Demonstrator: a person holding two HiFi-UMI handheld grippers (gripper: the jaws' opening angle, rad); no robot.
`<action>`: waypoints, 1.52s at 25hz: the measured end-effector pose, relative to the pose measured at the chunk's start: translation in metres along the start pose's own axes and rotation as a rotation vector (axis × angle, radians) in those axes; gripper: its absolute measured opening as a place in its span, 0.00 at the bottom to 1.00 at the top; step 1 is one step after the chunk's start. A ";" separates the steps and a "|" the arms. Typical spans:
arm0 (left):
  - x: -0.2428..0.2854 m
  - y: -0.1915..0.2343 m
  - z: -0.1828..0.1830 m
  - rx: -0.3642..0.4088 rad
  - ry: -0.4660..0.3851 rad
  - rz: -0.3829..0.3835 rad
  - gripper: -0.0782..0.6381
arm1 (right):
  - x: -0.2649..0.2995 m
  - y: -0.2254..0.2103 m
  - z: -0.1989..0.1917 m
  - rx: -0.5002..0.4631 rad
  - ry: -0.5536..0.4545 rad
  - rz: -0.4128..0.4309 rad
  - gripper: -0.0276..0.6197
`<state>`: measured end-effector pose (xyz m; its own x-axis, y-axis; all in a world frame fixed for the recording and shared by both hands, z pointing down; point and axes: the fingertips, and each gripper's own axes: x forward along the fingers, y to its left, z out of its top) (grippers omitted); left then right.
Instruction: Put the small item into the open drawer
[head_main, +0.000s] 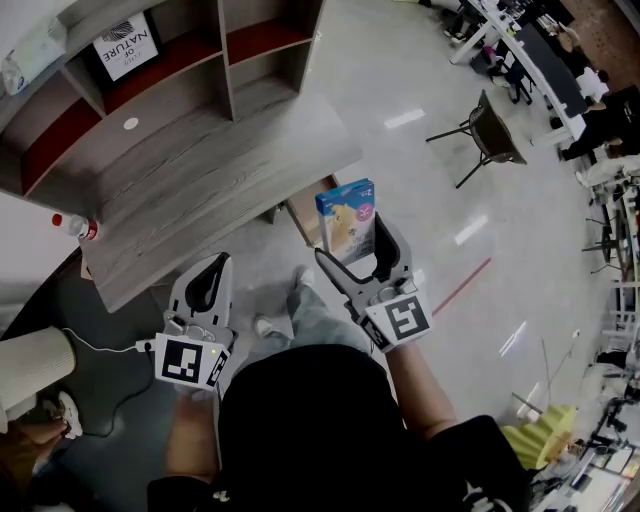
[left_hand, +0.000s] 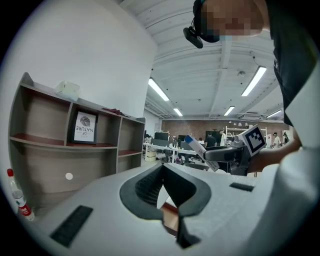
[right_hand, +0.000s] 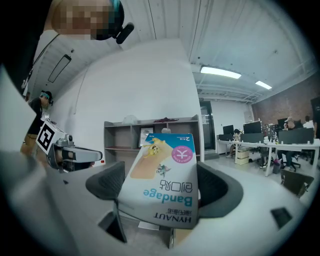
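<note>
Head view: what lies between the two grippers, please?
In the head view, the person's leg and a shoe separate the left gripper from the right gripper holding the bandage box.

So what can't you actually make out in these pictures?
- Open drawer: no view shows one. In the head view the desk top covers its own front, and the bandage box half hides a brown shape below the desk's edge.
- Where the right gripper meets the box: in the right gripper view the box's face covers the contact.
- Framed sign: its smaller print is too small to read in the head view.
</note>
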<state>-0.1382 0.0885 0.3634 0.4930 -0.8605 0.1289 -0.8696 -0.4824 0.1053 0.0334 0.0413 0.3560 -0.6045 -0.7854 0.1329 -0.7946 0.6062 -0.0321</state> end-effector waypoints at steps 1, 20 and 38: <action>0.009 -0.002 0.000 -0.003 0.005 0.000 0.11 | 0.002 -0.010 -0.002 0.003 0.005 -0.003 0.76; 0.168 -0.036 -0.005 0.016 0.145 -0.005 0.11 | 0.048 -0.173 -0.102 0.077 0.218 0.023 0.76; 0.157 -0.007 -0.042 -0.015 0.293 -0.026 0.11 | 0.092 -0.159 -0.307 0.110 0.603 0.044 0.76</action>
<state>-0.0533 -0.0361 0.4248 0.5040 -0.7627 0.4052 -0.8572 -0.4993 0.1264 0.1206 -0.0889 0.6773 -0.5244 -0.5312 0.6654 -0.7902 0.5947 -0.1480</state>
